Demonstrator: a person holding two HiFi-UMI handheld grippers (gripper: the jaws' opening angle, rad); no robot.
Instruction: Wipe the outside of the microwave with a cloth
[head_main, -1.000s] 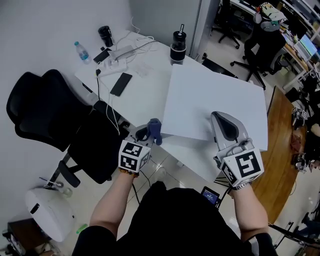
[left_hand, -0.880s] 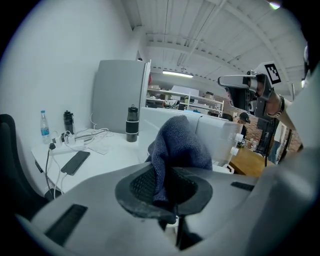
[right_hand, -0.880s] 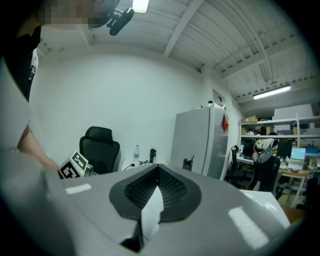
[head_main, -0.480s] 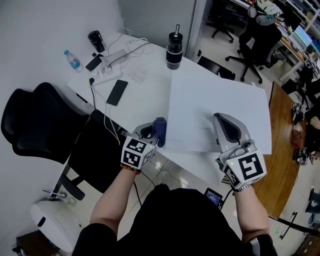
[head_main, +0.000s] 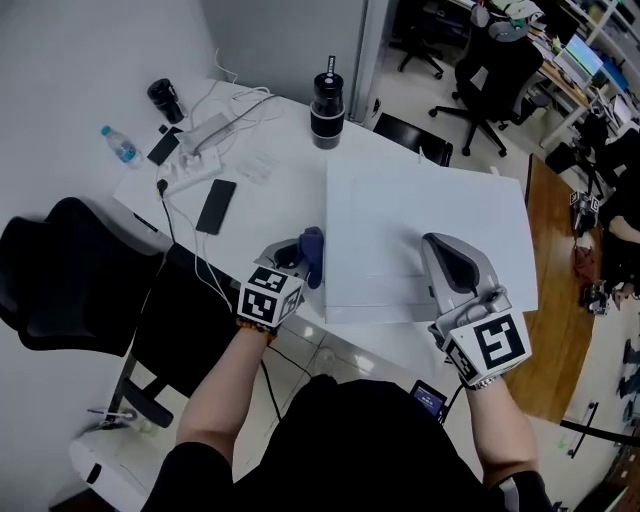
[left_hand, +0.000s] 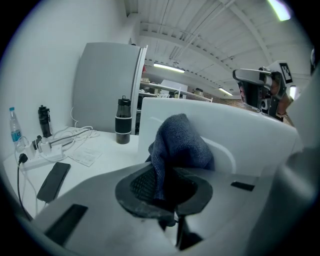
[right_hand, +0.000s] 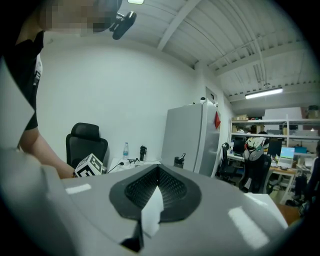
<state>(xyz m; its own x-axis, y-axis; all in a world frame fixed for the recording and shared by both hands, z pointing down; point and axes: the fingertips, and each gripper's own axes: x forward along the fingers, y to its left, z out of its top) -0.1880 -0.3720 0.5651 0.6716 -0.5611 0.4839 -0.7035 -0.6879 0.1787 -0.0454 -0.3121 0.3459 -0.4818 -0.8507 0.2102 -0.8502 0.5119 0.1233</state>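
The microwave (head_main: 420, 220) is a white box on the white table; the head view looks down on its top. A dark blue cloth (head_main: 313, 248) is pinched in my left gripper (head_main: 300, 262), which is shut on it and holds it against the microwave's left side. In the left gripper view the cloth (left_hand: 180, 145) bunches up over the pads, with the white microwave wall (left_hand: 250, 145) right behind it. My right gripper (head_main: 445, 250) lies over the top near the front right, shut and holding nothing; its pads (right_hand: 172, 187) meet at the tip.
On the table left of the microwave lie a black phone (head_main: 216, 206), a power strip (head_main: 195, 170) with cables, a water bottle (head_main: 118, 146) and a black mug (head_main: 165, 100). A black flask (head_main: 326, 97) stands behind. A black office chair (head_main: 70, 280) is at the left.
My left gripper with the cloth has moved from the microwave's front left corner farther back along its left side. The right gripper has stayed at about the same spot on top.
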